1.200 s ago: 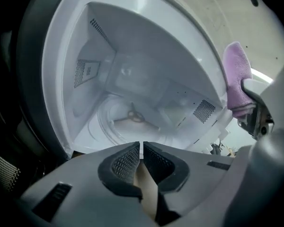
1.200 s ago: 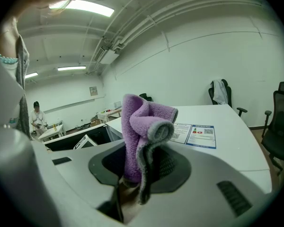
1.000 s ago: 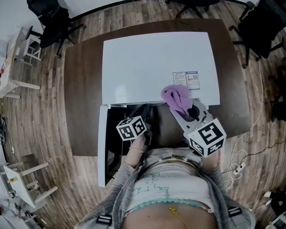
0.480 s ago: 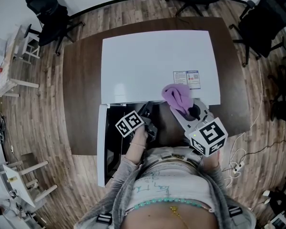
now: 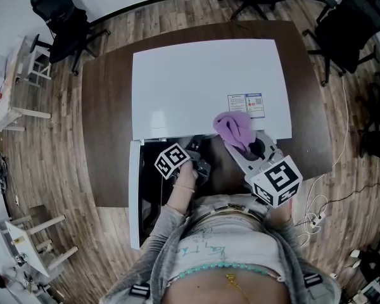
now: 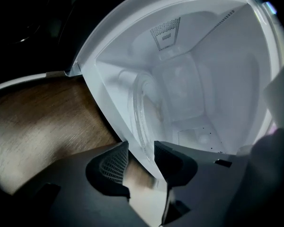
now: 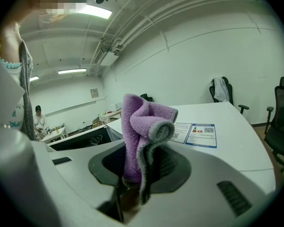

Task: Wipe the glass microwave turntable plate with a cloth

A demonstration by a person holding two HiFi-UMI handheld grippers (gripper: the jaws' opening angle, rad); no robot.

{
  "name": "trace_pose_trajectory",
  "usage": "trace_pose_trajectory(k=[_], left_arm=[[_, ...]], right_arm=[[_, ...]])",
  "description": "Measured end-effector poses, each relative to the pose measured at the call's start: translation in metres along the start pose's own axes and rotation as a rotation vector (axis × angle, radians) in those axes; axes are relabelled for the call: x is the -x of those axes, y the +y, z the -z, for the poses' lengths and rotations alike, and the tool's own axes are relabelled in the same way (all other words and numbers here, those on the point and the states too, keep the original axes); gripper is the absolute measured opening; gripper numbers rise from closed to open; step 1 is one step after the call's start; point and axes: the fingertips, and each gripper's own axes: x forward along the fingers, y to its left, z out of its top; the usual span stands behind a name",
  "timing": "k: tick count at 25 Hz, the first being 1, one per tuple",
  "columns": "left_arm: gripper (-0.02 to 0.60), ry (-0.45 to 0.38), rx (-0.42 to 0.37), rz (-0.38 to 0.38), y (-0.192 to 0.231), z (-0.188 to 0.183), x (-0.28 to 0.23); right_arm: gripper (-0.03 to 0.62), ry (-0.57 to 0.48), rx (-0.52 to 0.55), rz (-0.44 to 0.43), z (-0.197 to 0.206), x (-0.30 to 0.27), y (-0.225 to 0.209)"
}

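The white microwave (image 5: pixel 202 81) stands on a dark table with its door (image 5: pixel 134 195) swung open to the left. In the left gripper view the glass turntable plate (image 6: pixel 141 109) lies on the cavity floor, the picture rolled sideways. My left gripper (image 5: pixel 195 151) is at the cavity mouth; its jaws have just been opening and now stand open (image 6: pixel 141 152), holding nothing, with only the cavity's front lip and table showing in the gap. My right gripper (image 5: pixel 246 145) hovers at the microwave's front right corner, shut (image 7: pixel 142 169) on a bunched purple cloth (image 7: pixel 142 122) that stands up from the jaws (image 5: pixel 235 128).
A printed label (image 5: pixel 247 105) sits on the microwave's top right. Black office chairs (image 5: pixel 63 18) (image 5: pixel 348 24) stand round the dark table (image 5: pixel 107 138) on wooden flooring. A cable and power strip (image 5: pixel 313 223) lie at the right. White side tables (image 5: pixel 16 81) stand at the left.
The left gripper has rolled, its marker cube turning, and has dropped slightly toward the microwave's opening. The right gripper and the cloth have kept still.
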Motion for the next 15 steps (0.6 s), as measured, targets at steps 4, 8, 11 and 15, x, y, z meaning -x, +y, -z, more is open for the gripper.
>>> trace_pose_trajectory(k=[4, 8, 11, 15], left_arm=[[0.167, 0.000, 0.035, -0.017, 0.0019, -0.0004, -0.0028], [0.169, 0.010, 0.088, -0.021, 0.0037, -0.0020, -0.0040], [0.170, 0.019, 0.097, -0.021, 0.0049, -0.0025, -0.0031], [0.152, 0.017, 0.083, -0.014, 0.0045, -0.0010, 0.0008]], right_arm=[[0.118, -0.004, 0.001, -0.005, 0.0010, 0.0001, 0.0001], [0.118, -0.013, -0.013, -0.009, 0.0007, -0.0001, -0.0003], [0.118, -0.016, -0.020, -0.007, 0.0010, -0.0006, -0.0005], [0.118, -0.011, -0.011, -0.005, 0.0014, -0.0007, 0.0000]])
